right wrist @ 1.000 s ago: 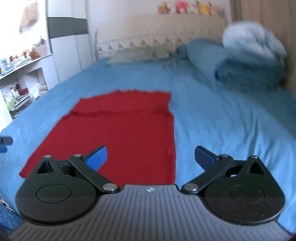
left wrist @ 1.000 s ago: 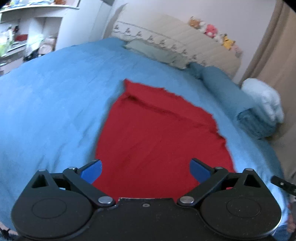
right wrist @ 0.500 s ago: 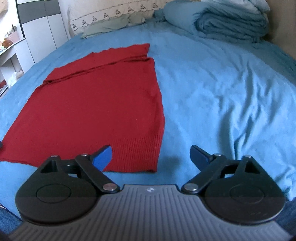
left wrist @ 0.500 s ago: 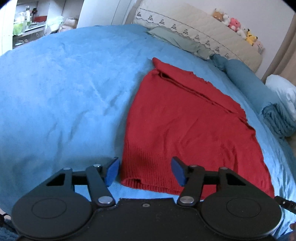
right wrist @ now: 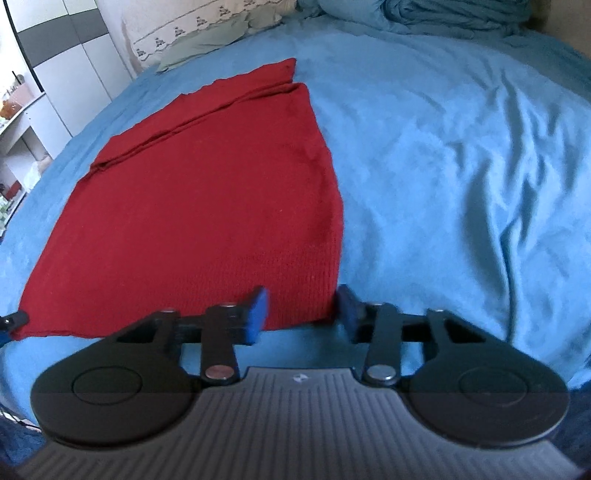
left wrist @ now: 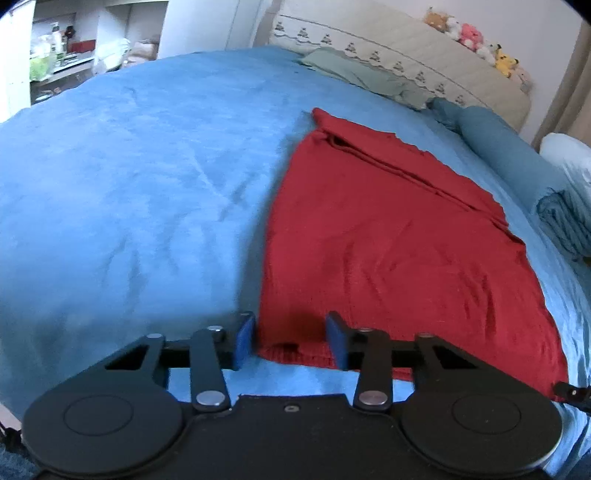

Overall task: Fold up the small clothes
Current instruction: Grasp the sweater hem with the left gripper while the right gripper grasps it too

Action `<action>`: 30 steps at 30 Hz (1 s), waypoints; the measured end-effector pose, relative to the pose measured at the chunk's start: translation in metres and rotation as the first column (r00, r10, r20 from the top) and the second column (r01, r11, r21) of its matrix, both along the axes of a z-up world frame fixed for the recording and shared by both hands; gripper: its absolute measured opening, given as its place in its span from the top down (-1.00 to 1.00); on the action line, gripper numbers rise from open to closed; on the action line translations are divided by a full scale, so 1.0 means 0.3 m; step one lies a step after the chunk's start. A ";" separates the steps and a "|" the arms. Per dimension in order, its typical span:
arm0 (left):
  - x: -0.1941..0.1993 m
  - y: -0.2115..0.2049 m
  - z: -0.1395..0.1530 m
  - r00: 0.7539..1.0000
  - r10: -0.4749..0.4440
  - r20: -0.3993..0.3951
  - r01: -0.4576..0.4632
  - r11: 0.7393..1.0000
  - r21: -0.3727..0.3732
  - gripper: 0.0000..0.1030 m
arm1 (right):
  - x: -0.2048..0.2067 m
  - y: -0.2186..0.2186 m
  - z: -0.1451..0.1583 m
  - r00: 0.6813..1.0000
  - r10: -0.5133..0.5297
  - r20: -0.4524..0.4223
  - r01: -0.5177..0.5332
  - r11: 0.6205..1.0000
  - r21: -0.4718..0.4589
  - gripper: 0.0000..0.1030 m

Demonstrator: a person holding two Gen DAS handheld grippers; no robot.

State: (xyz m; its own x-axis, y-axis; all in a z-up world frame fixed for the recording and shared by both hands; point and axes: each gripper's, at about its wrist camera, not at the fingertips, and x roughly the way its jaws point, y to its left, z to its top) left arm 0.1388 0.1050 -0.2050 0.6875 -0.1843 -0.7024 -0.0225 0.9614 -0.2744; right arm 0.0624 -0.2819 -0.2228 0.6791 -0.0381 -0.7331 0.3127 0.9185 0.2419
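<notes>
A red knitted garment [left wrist: 388, 240] lies flat on the blue bedspread, its far end folded over; it also shows in the right wrist view [right wrist: 207, 199]. My left gripper [left wrist: 291, 338] is low at the garment's near left hem corner, jaws partly open with the corner between the blue pads, not clamped. My right gripper [right wrist: 301, 308] is low at the near right hem corner, jaws partly open around that corner. The tip of each gripper shows at the other view's edge.
The blue bedspread [left wrist: 129, 192] covers the whole bed. A rolled blue duvet [left wrist: 517, 173] and a white pillow [left wrist: 569, 158] lie at the far right. A green pillow [left wrist: 351, 70] and the headboard with plush toys [left wrist: 469, 33] are at the back. Shelves [left wrist: 62, 62] stand on the left.
Both grippers have come down and forward to the garment's near hem corners. Their jaws have narrowed from wide open to partly open around the corners.
</notes>
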 end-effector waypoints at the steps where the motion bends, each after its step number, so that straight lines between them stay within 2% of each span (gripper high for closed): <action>1: 0.000 0.005 -0.002 1.000 0.006 -0.004 -0.006 1.000 -0.005 0.23 | 0.000 0.005 -0.001 1.000 0.003 0.000 -0.003 1.000 -0.006 0.00; 2: 0.002 0.010 -0.002 1.000 0.012 -0.009 -0.012 1.000 -0.007 0.33 | 0.002 0.013 -0.001 1.000 0.009 -0.001 -0.009 1.000 -0.017 0.05; 3: 0.003 0.014 -0.004 1.000 0.023 -0.015 -0.023 1.000 -0.007 0.55 | 0.006 0.019 -0.003 1.000 0.017 -0.003 -0.017 0.999 -0.027 0.07; 4: 0.005 0.018 -0.005 0.999 0.026 -0.020 -0.026 1.000 -0.007 0.72 | 0.008 0.022 -0.005 1.000 0.020 -0.004 -0.020 0.999 -0.032 0.17; 5: 0.008 0.021 -0.006 0.999 0.025 -0.029 -0.025 1.000 -0.015 0.91 | 0.010 0.023 -0.006 1.000 0.022 -0.003 -0.022 0.999 -0.032 0.37; 7: 0.006 0.021 0.011 0.999 0.031 -0.037 -0.031 0.999 -0.015 0.91 | 0.016 0.016 -0.005 1.000 0.029 0.002 -0.029 0.999 -0.017 0.54; 11: -0.007 0.006 0.108 1.000 0.012 0.014 -0.012 1.000 -0.010 0.92 | 0.007 0.011 0.033 0.999 0.034 0.029 -0.034 0.999 -0.011 0.55; 17: 0.092 -0.017 0.323 0.991 -0.003 0.136 0.012 0.997 -0.071 0.92 | 0.047 -0.059 0.231 0.987 0.026 0.160 -0.038 0.996 0.075 0.55; 21: 0.277 -0.034 0.459 0.979 0.008 0.204 0.014 0.994 -0.106 0.92 | 0.178 -0.127 0.392 0.970 0.010 0.241 -0.041 0.991 0.126 0.55; 25: 0.554 -0.092 0.561 0.965 0.016 0.264 0.004 0.997 -0.076 0.92 | 0.408 -0.199 0.527 0.959 0.002 0.284 -0.049 0.986 0.159 0.55; 28: 0.786 -0.145 0.578 0.957 0.033 0.288 -0.014 0.998 -0.066 0.92 | 0.632 -0.246 0.586 0.956 -0.004 0.292 -0.041 0.988 0.148 0.55; 30: 0.934 -0.181 0.558 0.959 0.044 0.279 -0.026 0.998 -0.065 0.92 | 0.787 -0.279 0.585 0.957 -0.021 0.290 -0.023 0.988 0.150 0.55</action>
State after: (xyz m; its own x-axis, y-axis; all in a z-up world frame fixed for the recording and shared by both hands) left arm 0.4192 0.0508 -0.0375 0.8617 -0.1927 -0.4694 0.0300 0.9429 -0.3318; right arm 0.2986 -0.3656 -0.0474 0.8629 0.0581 -0.5020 0.2077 0.8647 0.4572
